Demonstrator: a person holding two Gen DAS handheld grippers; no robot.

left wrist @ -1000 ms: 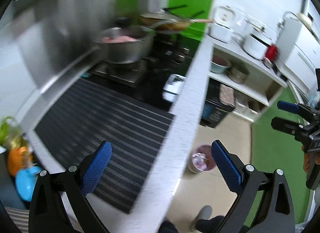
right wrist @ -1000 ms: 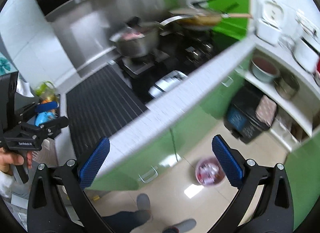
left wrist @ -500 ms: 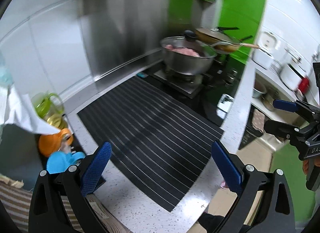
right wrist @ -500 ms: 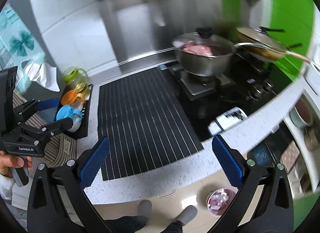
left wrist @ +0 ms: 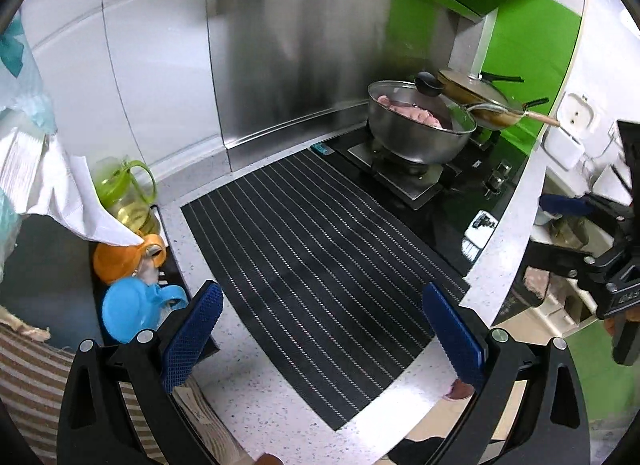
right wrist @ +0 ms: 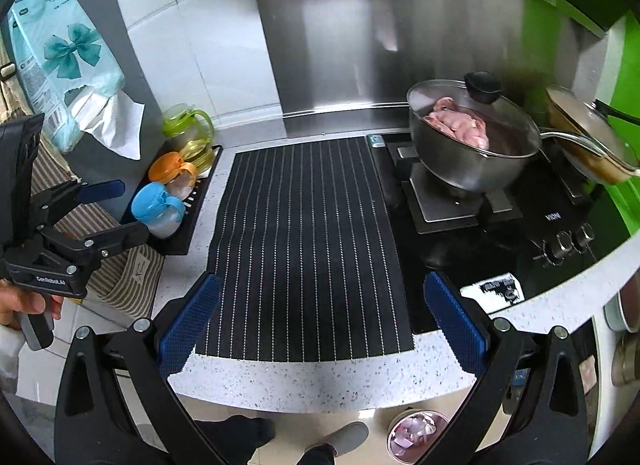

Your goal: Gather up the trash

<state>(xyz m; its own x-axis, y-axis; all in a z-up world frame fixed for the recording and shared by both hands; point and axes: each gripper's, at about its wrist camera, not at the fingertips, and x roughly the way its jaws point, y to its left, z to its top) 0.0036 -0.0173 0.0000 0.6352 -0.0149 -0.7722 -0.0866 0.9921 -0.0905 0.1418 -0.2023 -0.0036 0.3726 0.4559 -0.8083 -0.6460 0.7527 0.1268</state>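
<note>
Both grippers spread wide, empty | view swung from floor bin to striped mat

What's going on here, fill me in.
A person stands at a kitchen counter with a two-finger gripper in each hand. The left gripper and the right gripper are both open and hold nothing, hovering over the black striped mat. No trash has been picked up yet. A black-and-white wrapper lies at the front edge of the stove and looks like the likely target. On the floor below stands a bin with scraps in it. A lidded pot sits on the burner.
</note>
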